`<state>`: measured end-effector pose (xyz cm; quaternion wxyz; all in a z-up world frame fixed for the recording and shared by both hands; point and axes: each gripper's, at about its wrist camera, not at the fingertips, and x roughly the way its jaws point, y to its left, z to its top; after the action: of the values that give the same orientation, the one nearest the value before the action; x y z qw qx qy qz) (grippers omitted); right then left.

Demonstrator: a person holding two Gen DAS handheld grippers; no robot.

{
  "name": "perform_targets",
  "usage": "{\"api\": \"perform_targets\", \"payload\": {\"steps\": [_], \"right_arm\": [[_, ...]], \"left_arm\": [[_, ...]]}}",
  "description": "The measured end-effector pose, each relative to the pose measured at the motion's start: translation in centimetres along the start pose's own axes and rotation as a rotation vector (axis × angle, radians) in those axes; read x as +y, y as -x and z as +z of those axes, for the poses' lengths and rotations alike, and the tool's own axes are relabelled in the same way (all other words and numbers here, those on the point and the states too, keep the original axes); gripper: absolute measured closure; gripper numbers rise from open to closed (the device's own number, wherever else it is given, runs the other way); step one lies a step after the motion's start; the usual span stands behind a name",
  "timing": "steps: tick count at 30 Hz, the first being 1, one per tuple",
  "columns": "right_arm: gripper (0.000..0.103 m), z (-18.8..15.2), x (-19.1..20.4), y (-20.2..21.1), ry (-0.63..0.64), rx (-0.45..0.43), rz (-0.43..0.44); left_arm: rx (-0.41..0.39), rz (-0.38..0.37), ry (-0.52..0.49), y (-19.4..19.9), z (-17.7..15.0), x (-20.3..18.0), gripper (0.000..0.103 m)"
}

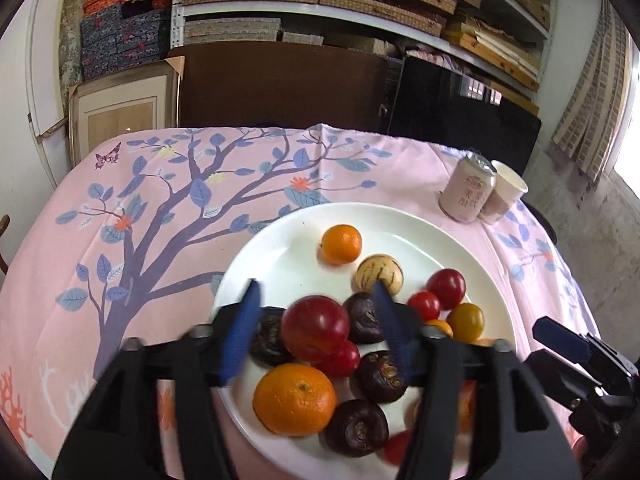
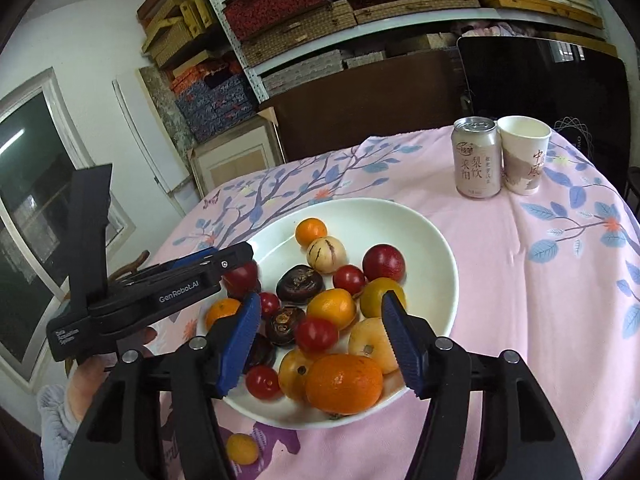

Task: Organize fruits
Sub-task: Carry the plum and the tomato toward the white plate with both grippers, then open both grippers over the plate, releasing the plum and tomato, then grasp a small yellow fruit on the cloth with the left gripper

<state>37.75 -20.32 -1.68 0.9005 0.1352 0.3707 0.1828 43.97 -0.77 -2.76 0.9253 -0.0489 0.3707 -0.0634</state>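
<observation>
showing only rightward: stray orange (image 2: 241, 448)

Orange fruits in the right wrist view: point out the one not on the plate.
The small orange fruit lying on the pink tablecloth, just outside the white plate's near rim; the others sit inside it.

The black plastic body of the left gripper (image 2: 236, 258), seen side-on from the right wrist, bears white lettering "GenRobot.AI" along its flank; a smaller white line near its rear end seems to read "Data Acquisition System", though it is small; the pale pink drink can (image 2: 477, 158) carries Chinese characters, among them "梨饮", with finer print too small to read; the white and pink paper cup (image 2: 523, 155) beside it shows red characters, the first being "中".
</observation>
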Motion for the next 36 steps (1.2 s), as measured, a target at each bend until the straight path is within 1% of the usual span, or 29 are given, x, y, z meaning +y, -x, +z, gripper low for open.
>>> {"api": "perform_targets", "payload": {"steps": [3, 5, 11, 12, 13, 16, 18, 21, 23, 25, 30, 32, 36], "right_arm": [[0.039, 0.0, -0.6, 0.4, -0.016, -0.011, -0.004], [0.039, -0.1, -0.8, 0.5, -0.028, -0.006, -0.007], [0.037, -1.6, -1.7, 1.6, -0.06, -0.009, -0.039], [0.036, -1.9, -2.1, 2.0, -0.069, -0.014, -0.046], [0.035, -2.3, -2.3, 2.3, -0.082, -0.017, -0.045], [0.034, -3.7, -3.5, 3.5, -0.146, -0.021, -0.026], [0.033, -4.8, -3.9, 4.3, -0.174, -0.021, -0.022], [0.031, -6.1, -3.9, 5.5, -0.185, -0.026, -0.023], [0.025, -6.9, -3.7, 6.7, -0.187, -0.048, -0.023], [0.022, -7.6, -3.6, 7.6, -0.19, -0.07, -0.027], [0.021, -7.9, -3.7, 8.5, -0.189, -0.086, -0.035], [0.021, -7.9, -3.9, 8.6, -0.194, -0.087, -0.033], [0.021, -7.9, -4.3, 8.4, -0.214, -0.071, -0.031]], "left_arm": [[0.007, -0.016, 0.014, 0.2, 0.1, 0.7, 0.038], [-0.005, -0.024, 0.036, 0.9, 0.2, 1.2, 0.038], [-0.024, 0.015, 0.018, 3.9, -0.6, 1.2, 0.036], [-0.027, 0.015, 0.016, 4.5, -1.1, 1.1, 0.035], [-0.029, 0.019, 0.01, 5.2, -1.8, 1.0, 0.032], [-0.027, 0.047, -0.013, 6.9, -5.1, 1.0, 0.026], [0.001, 0.045, -0.035, 7.6, -7.4, 0.6, 0.026], [0.012, 0.049, -0.07, 8.7, -10.0, -0.4, 0.026], [0.016, 0.038, -0.104, 9.4, -11.6, -1.6, 0.026], [0.018, 0.04, -0.144, 9.6, -13.1, -2.7, 0.025], [0.028, 0.076, -0.225, 8.7, -14.7, -4.9, 0.025], [0.03, 0.076, -0.225, 8.4, -14.8, -4.9, 0.025], [0.062, 0.048, -0.199, 7.6, -14.6, -4.5, 0.025]]}}
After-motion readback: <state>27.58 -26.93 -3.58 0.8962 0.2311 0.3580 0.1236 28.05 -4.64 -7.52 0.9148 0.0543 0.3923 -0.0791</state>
